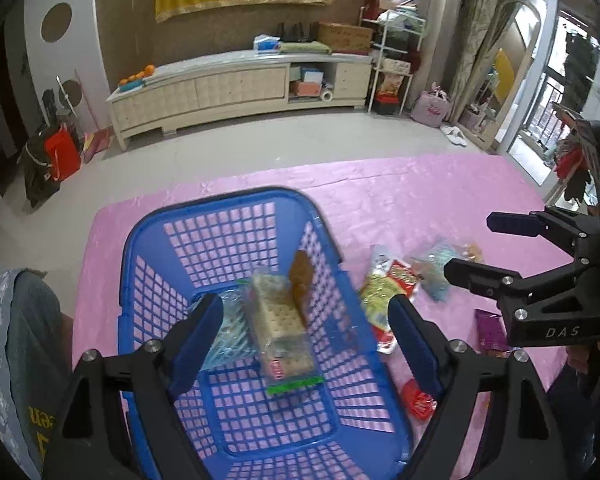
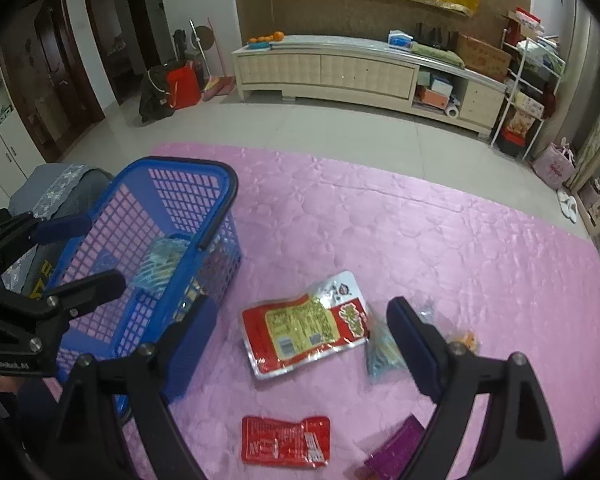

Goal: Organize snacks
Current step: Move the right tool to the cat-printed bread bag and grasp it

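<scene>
Four packets remain outside our blue basket (image 1: 236, 216); both grippers gape empty, so next we grab the red-and-yellow packet (image 2: 306, 322).

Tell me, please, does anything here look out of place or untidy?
Yes. Several snacks lie loose on the pink cloth outside the blue basket: a large red and yellow packet, a small red packet, a purple packet and a clear blue bag. Inside the basket, a brown cracker leans on its edge against the wall.
</scene>
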The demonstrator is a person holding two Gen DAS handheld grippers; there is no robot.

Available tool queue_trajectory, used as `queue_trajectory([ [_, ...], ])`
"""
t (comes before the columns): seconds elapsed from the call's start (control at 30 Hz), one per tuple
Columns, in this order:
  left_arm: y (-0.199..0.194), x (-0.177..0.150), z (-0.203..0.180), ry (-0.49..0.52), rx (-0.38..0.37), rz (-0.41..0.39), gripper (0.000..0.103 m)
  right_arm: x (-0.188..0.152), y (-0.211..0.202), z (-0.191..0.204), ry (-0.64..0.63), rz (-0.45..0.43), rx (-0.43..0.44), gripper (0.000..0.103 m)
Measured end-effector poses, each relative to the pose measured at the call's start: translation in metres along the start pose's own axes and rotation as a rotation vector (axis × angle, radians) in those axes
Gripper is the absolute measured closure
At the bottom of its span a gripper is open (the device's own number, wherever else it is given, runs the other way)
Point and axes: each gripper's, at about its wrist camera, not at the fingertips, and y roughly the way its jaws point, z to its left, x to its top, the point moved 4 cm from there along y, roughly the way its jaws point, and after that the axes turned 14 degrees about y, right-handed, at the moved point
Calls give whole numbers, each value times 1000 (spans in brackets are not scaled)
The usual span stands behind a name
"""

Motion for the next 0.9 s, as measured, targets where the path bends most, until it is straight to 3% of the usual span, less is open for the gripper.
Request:
queue_trajectory([
  [0.43, -16, 27, -75, 151, -32, -31, 19, -13, -56, -64, 49, -41, -30, 13],
  [0.9, 20, 52, -134, 191, -77, 18, 19, -25, -51, -145, 100, -10, -42, 13],
])
